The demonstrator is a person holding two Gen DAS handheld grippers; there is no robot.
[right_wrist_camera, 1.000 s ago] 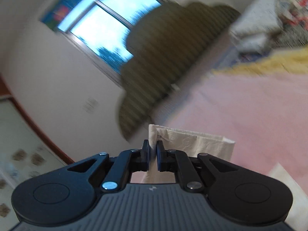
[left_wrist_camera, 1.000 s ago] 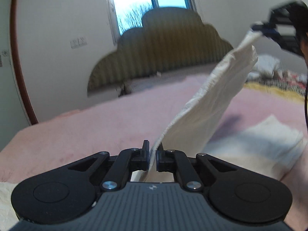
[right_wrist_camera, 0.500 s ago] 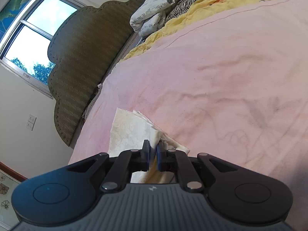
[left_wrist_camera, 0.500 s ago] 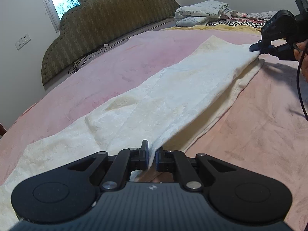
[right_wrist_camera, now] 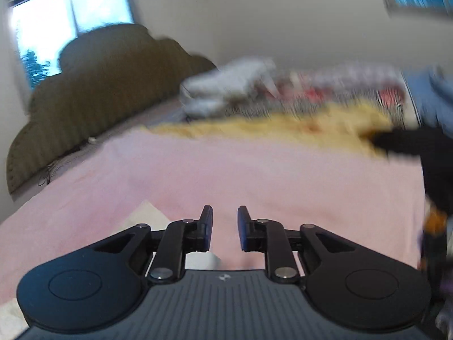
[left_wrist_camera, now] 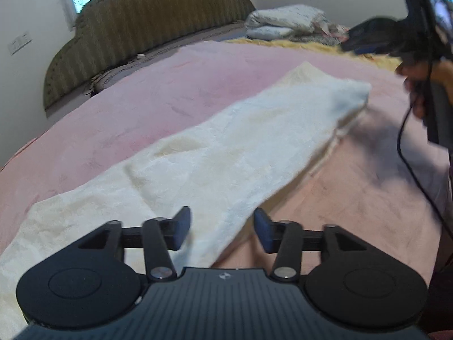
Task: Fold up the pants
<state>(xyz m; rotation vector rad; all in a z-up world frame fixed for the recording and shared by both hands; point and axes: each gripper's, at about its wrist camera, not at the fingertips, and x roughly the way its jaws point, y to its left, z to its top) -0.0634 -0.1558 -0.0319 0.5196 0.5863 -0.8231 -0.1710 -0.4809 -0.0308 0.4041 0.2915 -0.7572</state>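
The white pants (left_wrist_camera: 240, 141) lie flat on the pink bedspread (left_wrist_camera: 141, 99), folded lengthwise, running from the near left to the far right. My left gripper (left_wrist_camera: 222, 232) hovers over their near end. Its jaws are opening, and the cloth lies below the gap with neither pad pressing on it. In the left wrist view my right gripper (left_wrist_camera: 349, 46) hangs above and beyond the far end of the pants, held by a hand (left_wrist_camera: 424, 85). In its own blurred view the right gripper (right_wrist_camera: 225, 226) is opening with nothing between its fingers, and a corner of the pants (right_wrist_camera: 144, 215) shows at the lower left.
An olive padded headboard (left_wrist_camera: 141, 28) stands at the far side under a window. Folded white bedding (left_wrist_camera: 283, 22) and a yellow blanket (right_wrist_camera: 269, 124) lie at the back right. A black cable (left_wrist_camera: 410, 155) hangs from the right gripper.
The pants were lowered from mid-air onto the bed. Both grippers, earlier shut on the cloth, have let go. The right one has pulled away from the pants' end.
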